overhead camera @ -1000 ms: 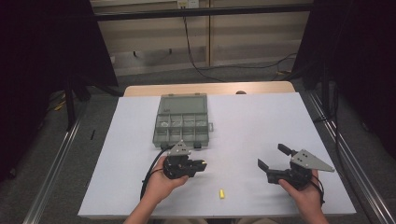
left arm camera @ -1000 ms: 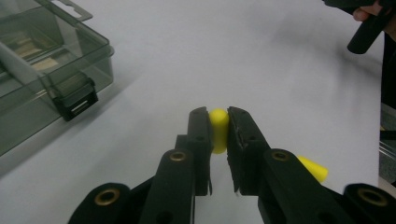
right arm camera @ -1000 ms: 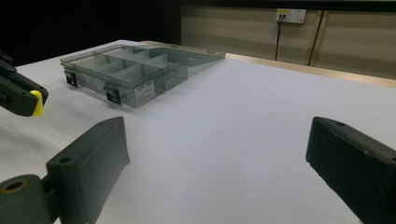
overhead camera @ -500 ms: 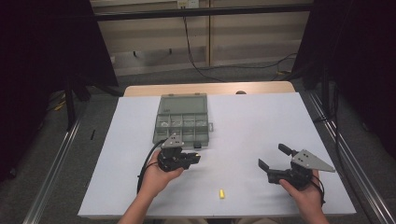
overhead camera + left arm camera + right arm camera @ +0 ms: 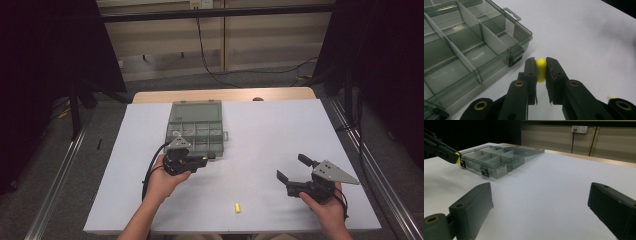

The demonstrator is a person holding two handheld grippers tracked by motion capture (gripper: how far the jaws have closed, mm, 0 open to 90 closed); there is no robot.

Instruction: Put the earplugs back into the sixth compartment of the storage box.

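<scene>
- The left gripper (image 5: 541,71) has its jaws clenched on a yellow plug (image 5: 541,69), pinched near their tips, just short of the box (image 5: 469,45) corner.
- The right gripper (image 5: 300,171) hovers with jaws spread, nothing between them; a second plug (image 5: 238,207) lies on the counter (image 5: 270,130) between the two grippers.
- Risk: the plug looks soft and rounded, so a loose pinch could let it squirt out.
- Risk: the latch (image 5: 514,56) and wall sit just ahead; a low approach could nudge the box.
</scene>
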